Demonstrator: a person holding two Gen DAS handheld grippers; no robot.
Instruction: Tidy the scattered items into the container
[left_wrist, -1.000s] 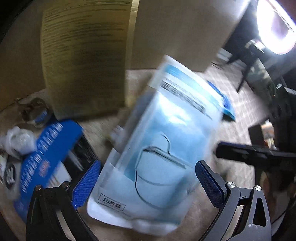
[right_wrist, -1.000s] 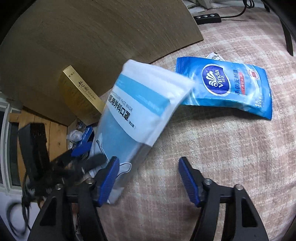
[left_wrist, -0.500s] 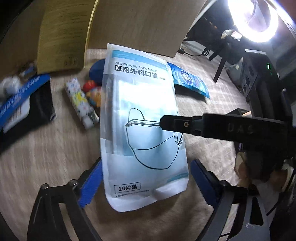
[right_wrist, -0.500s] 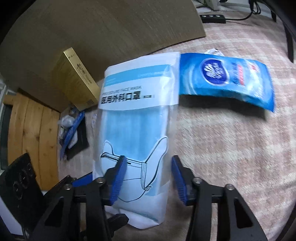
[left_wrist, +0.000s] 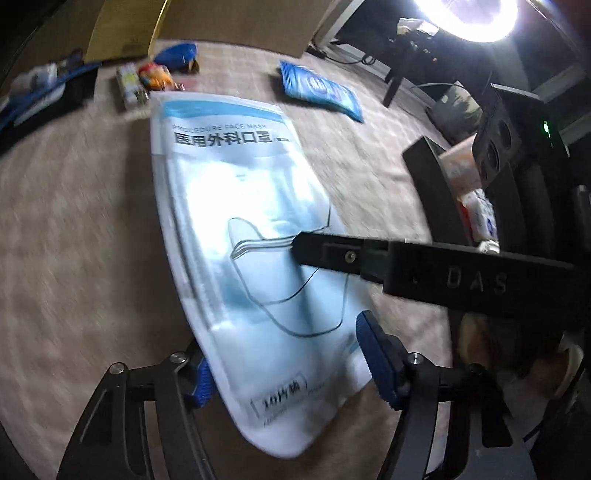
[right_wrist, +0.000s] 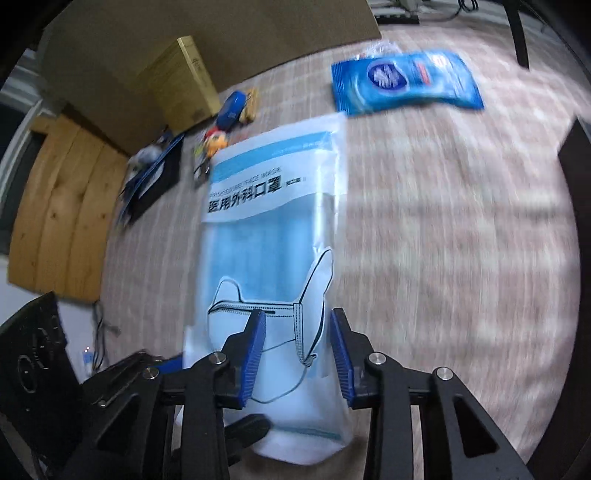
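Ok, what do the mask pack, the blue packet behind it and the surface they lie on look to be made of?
Mask pack: glossy plastic film, apparently; it glares and shows blue masks through a clear window.
Blue packet: shiny printed plastic wrap, likely soft, with crinkled edges.
Surface: matte woven cloth, judging by its pale checked pattern.

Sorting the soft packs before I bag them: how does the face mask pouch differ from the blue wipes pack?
The face mask pouch is pale, white and light blue, with a mask drawing; the blue wipes pack is deep blue with a round logo. The pouch looks larger. The pouch sits between both sets of tongs; the wipes pack lies untouched farther back on the checked cloth. Both are flat, soft plastic packs.
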